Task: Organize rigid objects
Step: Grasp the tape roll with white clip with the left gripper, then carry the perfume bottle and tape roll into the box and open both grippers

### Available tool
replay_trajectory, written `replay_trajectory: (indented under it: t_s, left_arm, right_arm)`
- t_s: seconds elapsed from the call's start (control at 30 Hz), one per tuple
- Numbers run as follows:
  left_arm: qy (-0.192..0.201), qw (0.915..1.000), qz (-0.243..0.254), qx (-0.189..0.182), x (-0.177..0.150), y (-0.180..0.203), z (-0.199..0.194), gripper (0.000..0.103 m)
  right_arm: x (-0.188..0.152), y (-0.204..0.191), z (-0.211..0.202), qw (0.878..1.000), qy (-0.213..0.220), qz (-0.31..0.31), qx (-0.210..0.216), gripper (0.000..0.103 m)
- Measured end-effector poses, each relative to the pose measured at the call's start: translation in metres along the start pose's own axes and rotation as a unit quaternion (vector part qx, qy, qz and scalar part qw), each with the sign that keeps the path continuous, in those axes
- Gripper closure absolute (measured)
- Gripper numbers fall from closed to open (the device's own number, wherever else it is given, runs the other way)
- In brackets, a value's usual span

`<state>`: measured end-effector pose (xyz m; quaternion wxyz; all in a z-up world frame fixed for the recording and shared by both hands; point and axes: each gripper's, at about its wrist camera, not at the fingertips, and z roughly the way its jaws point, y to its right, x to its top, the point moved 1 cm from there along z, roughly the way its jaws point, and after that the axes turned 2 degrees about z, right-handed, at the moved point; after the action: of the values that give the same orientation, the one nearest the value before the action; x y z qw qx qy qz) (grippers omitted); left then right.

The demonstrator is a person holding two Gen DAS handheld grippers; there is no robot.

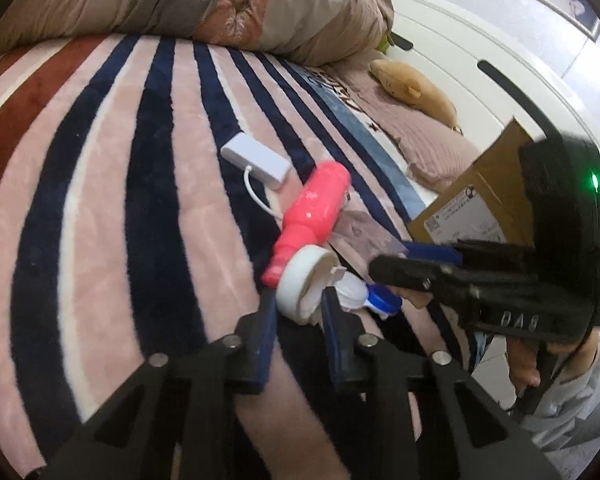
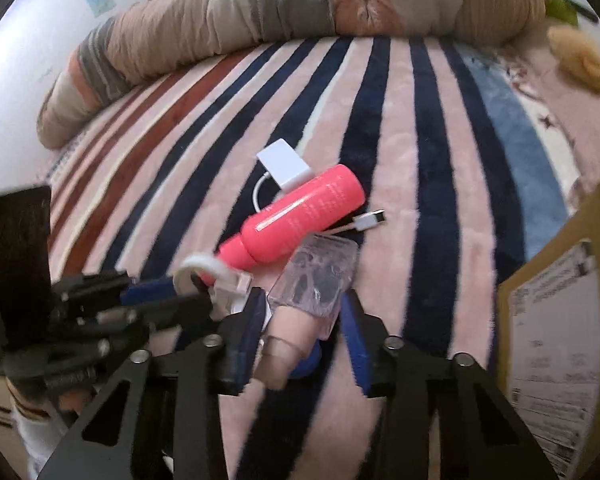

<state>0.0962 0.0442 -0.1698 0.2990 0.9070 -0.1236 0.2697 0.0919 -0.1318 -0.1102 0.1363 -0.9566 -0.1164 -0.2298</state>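
Bed (image 1: 100, 208) with a striped blanket carries the clutter. Left claw (image 1: 299, 300) is closed around a white round lid (image 1: 304, 280), touching a pink bottle (image 1: 316, 212). Right claw (image 2: 304, 308) brackets a clear-capped bottle (image 2: 314, 284), fingers parted; contact is unclear. White adapter (image 2: 286, 168) lies beyond.

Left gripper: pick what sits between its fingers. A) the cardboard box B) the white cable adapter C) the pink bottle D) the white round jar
D. In the left wrist view the left gripper has its blue pads on either side of the white round jar, while the pink bottle lies beyond it on the striped blanket, with the white cable adapter farther back.
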Motion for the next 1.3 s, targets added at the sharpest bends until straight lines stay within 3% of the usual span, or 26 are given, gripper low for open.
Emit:
replay_trajectory:
  t_s: [0.23,0.4,0.47,0.53,0.63,0.87,0.9,0.93,0.97,1.3]
  left_arm:
    - [0.009,0.9997,-0.016,0.016,-0.009,-0.01,-0.025,0.089]
    - [0.005,0.9987,-0.036,0.034,-0.021,-0.024,-0.043,0.088]
    - [0.011,0.9974,-0.038,0.061,-0.022,-0.027,-0.046,0.079]
    - [0.013,0.9958,-0.033,0.084,-0.022,-0.027,-0.046,0.044]
    - [0.021,0.9957,-0.021,0.088,-0.021,-0.021,-0.044,0.036]
    - [0.021,0.9898,0.008,0.141,-0.015,-0.01,-0.02,0.036]
    - [0.019,0.9881,0.017,0.152,-0.015,-0.008,-0.016,0.044]
    - [0.014,0.9846,0.03,0.172,-0.015,-0.005,-0.013,0.062]
    - [0.012,0.981,0.038,0.19,-0.015,-0.004,-0.011,0.064]
    - [0.031,0.9831,0.029,0.178,-0.015,-0.009,-0.028,0.064]
  right_arm:
    - [-0.013,0.003,-0.012,0.998,0.013,-0.034,-0.042,0.074]
    - [-0.034,0.006,-0.018,0.998,0.0,-0.046,-0.046,0.074]
    - [-0.041,0.007,-0.018,0.998,0.0,-0.048,-0.051,0.075]
    - [-0.043,0.009,-0.018,0.997,0.006,-0.045,-0.057,0.075]
    - [-0.041,0.013,-0.016,0.998,0.008,-0.029,-0.058,0.073]
    - [-0.035,0.008,0.0,0.996,0.026,-0.049,-0.071,0.072]
    - [-0.034,0.007,0.0,0.995,0.031,-0.054,-0.075,0.072]
    - [-0.033,0.005,0.001,0.995,0.034,-0.056,-0.077,0.076]
    - [-0.033,0.004,0.001,0.995,0.035,-0.057,-0.079,0.076]
    - [-0.029,-0.02,-0.034,0.991,0.079,-0.092,-0.06,0.076]
